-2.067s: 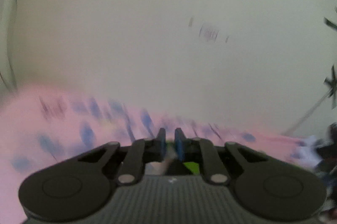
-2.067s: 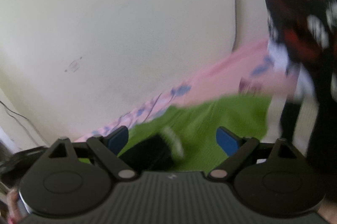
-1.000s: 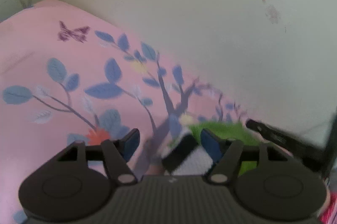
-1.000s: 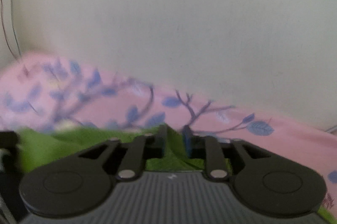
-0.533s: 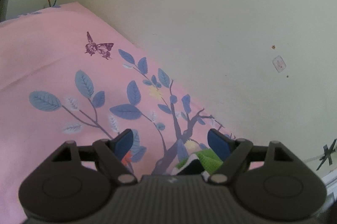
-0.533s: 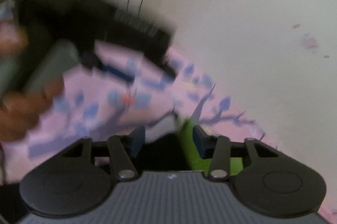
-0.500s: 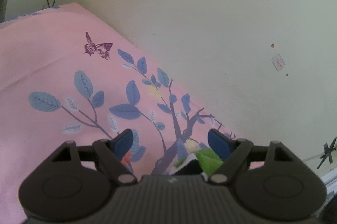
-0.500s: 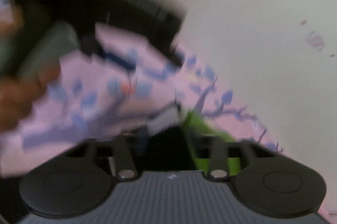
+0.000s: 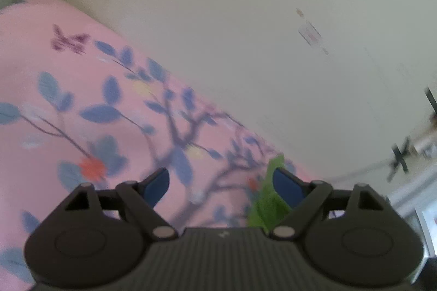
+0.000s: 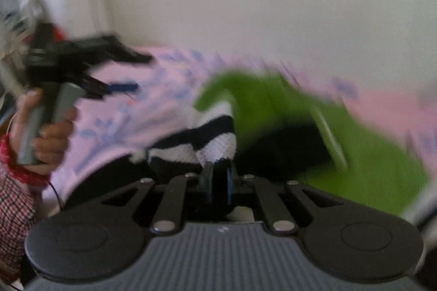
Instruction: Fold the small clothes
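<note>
Right wrist view: right gripper (image 10: 217, 180) sits nearest, its jaws drawn together on the black-and-white striped band (image 10: 203, 136) of the green garment (image 10: 322, 132); judged, the pinch is there so the band end can be carried over the body as a fold
Garment relative to right gripper: striped band rises straight out of the closed fingertips; green body spreads beyond and to the right, rumpled and partly lifted, lying on the pink floral sheet (image 10: 131, 110); motion blur hides the exact edges
Farther left in that view: left gripper (image 10: 128, 72) hangs above the sheet, well apart from the garment; a person's hand (image 10: 46, 132) wraps its grey handle
Left wrist view: left gripper (image 9: 220, 180) stands wide, its jaws having just been opening; nothing is pressed between them; judged, it has let go so the other gripper can work alone
Garment relative to left gripper: a green corner (image 9: 269, 198) pokes up just beside the right-hand blue pad (image 9: 285, 185); touching or not, I cannot tell
Beyond: sheet (image 9: 82, 99) runs to a pale wall (image 9: 245, 17)
</note>
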A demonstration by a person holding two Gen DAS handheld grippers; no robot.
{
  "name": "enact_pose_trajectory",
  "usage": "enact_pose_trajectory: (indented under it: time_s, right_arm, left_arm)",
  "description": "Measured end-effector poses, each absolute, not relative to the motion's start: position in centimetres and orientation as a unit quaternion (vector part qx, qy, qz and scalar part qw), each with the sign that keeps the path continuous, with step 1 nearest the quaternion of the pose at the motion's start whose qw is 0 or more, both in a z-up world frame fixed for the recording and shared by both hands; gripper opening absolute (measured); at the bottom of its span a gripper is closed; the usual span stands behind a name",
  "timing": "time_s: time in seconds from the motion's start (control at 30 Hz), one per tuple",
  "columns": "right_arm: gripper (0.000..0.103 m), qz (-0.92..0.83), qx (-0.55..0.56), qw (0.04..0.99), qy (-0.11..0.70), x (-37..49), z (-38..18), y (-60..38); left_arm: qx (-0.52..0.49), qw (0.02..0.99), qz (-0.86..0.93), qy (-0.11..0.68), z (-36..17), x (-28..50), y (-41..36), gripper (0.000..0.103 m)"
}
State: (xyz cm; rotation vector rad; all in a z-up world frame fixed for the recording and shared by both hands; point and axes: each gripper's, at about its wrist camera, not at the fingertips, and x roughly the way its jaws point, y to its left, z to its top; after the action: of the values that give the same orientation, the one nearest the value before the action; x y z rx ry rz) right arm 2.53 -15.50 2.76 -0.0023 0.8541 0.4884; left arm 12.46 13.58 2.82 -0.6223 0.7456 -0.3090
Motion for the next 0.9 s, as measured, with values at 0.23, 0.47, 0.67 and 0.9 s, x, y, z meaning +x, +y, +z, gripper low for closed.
enact_pose_trajectory:
  time_s: [0.23, 0.47, 0.67, 0.9]
  right_arm:
    - [0.052, 0.193, -0.041, 0.914, 0.355, 0.0, 5.7, -15.9]
    - [0.053, 0.219, -0.129, 0.929, 0.269, -0.8, 9.3, -11.2]
    - [0.016, 0.206, -0.226, 0.903, 0.302, 2.4, 6.4, -7.1]
    - [0.001, 0.376, 0.097, 0.850, 0.357, 10.4, 10.2, -9.8]
  left_arm:
    - [-0.294, 0.836, -0.224, 0.405, 1.3, 12.9, 9.2, 0.087]
    - [-0.334, 0.804, -0.224, 0.438, -0.8, 13.7, 9.0, 0.086]
    - [-0.373, 0.804, -0.203, 0.415, -0.1, 13.7, 11.9, 0.087]
    - [-0.403, 0.812, -0.179, 0.382, 0.9, 13.4, 15.1, 0.088]
